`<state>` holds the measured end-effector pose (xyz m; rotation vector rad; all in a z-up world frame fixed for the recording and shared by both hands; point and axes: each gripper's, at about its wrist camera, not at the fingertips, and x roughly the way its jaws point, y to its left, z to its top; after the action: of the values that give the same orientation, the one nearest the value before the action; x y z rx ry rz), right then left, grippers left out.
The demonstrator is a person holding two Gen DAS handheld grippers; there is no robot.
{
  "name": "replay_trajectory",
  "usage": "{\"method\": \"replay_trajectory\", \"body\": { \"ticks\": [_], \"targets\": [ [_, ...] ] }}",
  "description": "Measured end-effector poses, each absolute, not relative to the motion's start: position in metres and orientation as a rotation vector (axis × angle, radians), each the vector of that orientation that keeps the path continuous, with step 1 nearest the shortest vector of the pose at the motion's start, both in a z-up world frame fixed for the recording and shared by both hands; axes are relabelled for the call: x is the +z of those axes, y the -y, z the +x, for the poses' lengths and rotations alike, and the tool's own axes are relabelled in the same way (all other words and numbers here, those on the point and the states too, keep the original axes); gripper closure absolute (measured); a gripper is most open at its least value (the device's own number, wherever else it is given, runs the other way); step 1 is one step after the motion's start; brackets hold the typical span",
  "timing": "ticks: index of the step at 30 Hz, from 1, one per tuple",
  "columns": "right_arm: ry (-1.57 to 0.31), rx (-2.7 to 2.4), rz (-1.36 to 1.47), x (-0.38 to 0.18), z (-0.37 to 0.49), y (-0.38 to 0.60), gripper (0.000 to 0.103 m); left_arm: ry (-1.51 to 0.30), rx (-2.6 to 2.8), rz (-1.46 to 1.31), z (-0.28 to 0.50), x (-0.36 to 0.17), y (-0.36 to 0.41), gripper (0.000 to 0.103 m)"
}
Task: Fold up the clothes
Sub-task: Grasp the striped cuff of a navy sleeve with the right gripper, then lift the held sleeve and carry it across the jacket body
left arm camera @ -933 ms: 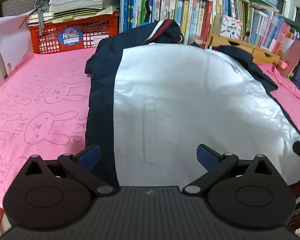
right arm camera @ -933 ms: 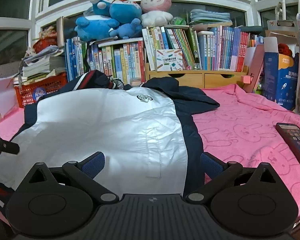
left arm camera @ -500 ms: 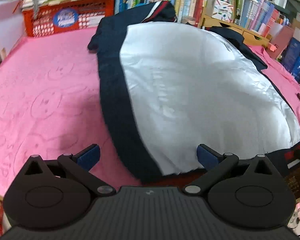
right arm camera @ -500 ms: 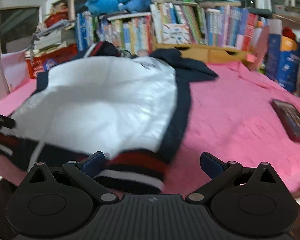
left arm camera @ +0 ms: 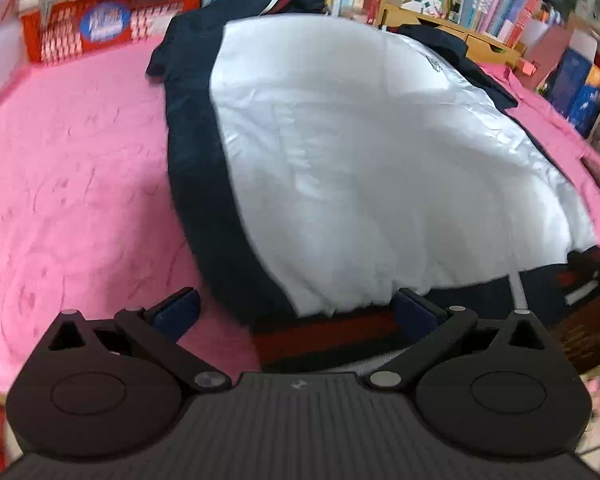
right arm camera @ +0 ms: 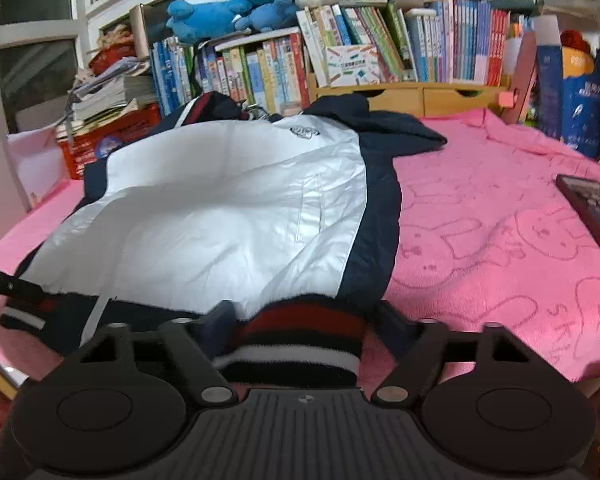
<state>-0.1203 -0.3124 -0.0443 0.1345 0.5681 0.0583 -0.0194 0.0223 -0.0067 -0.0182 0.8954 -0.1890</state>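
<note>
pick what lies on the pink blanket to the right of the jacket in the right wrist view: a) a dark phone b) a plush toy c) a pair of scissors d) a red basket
a: a dark phone lies flat on the pink blanket, well apart from the white and navy jacket; the plush toys sit up on the books, and the red basket is on the other side.

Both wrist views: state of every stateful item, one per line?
jacket: spread flat on the pink blanket, unfolded
striped hem: bunched between the right fingers
right gripper: jaws have just been closing, fingers at the hem, grip not confirmed
left gripper: open, hem corner between its fingers, not pinched
phone: lying flat on the blanket, screen up
</note>
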Motion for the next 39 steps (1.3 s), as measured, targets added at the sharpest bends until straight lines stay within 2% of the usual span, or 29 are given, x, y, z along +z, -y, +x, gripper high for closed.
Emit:
{"method": "replay_trajectory", "body": {
  "ticks": [1,2,3,4,5,6,10,15,19,20,21,22,23,24,27,32,36,39],
  "targets": [
    [-0.564,0.046,0.127,-0.044,-0.119,0.31,0.048,-0.876,-0.197,-0.023,-0.019,-0.007,-0.02,0.003],
    [-0.561,0.037,0.118,-0.041,-0.119,0.308,0.058,-0.858,-0.219,-0.04,-0.018,-0.005,-0.019,0.016],
    [-0.557,0.035,0.108,-0.037,-0.12,0.307,0.07,-0.843,-0.25,-0.067,-0.02,-0.002,-0.021,0.035],
    [-0.552,0.041,0.101,-0.032,-0.123,0.308,0.075,-0.829,-0.278,-0.088,-0.022,0.002,-0.023,0.042],
    [-0.549,0.049,0.099,-0.026,-0.125,0.31,0.082,-0.819,-0.299,-0.099,-0.025,0.007,-0.027,0.059],
    [-0.548,0.058,0.101,-0.02,-0.129,0.312,0.086,-0.812,-0.323,-0.107,-0.028,0.012,-0.031,0.066],
    [-0.576,0.107,0.029,0.006,-0.15,0.321,0.088,-0.854,-0.471,-0.069,-0.048,0.024,-0.039,0.073],
    [-0.779,0.187,-0.128,0.003,-0.164,0.32,0.085,-0.982,-0.537,0.132,-0.076,0.006,-0.034,0.07],
    [-0.858,0.186,-0.256,-0.002,-0.166,0.312,0.073,-0.999,-0.592,0.262,-0.09,0.011,-0.038,0.061],
    [-0.839,0.185,-0.287,0.003,-0.169,0.311,0.061,-0.98,-0.599,0.296,-0.093,0.017,-0.04,0.052],
    [-0.804,0.18,-0.317,0.009,-0.172,0.311,0.047,-0.935,-0.586,0.317,-0.095,0.028,-0.043,0.036],
    [-0.762,0.172,-0.338,0.019,-0.173,0.313,0.039,-0.886,-0.558,0.332,-0.092,0.039,-0.046,0.025],
    [-0.716,0.165,-0.352,0.029,-0.173,0.316,0.027,-0.836,-0.523,0.347,-0.089,0.049,-0.049,0.012],
    [-0.666,0.156,-0.358,0.04,-0.172,0.319,0.019,-0.784,-0.473,0.363,-0.083,0.058,-0.052,0.009],
    [-0.531,0.116,-0.339,0.063,-0.148,0.326,0.01,-0.65,-0.357,0.379,-0.056,0.073,-0.049,0.005],
    [-0.44,0.032,-0.33,0.057,-0.054,0.327,0.01,-0.561,-0.267,0.253,0.01,0.06,-0.027,0.004],
    [-0.441,-0.037,-0.274,0.048,0.049,0.325,0.011,-0.648,-0.198,0.101,0.069,0.03,-0.018,0.004],
    [-0.468,-0.066,-0.265,0.036,0.128,0.319,0.012,-0.738,-0.095,0.145,0.088,-0.001,-0.021,0.004]
  ]
}}
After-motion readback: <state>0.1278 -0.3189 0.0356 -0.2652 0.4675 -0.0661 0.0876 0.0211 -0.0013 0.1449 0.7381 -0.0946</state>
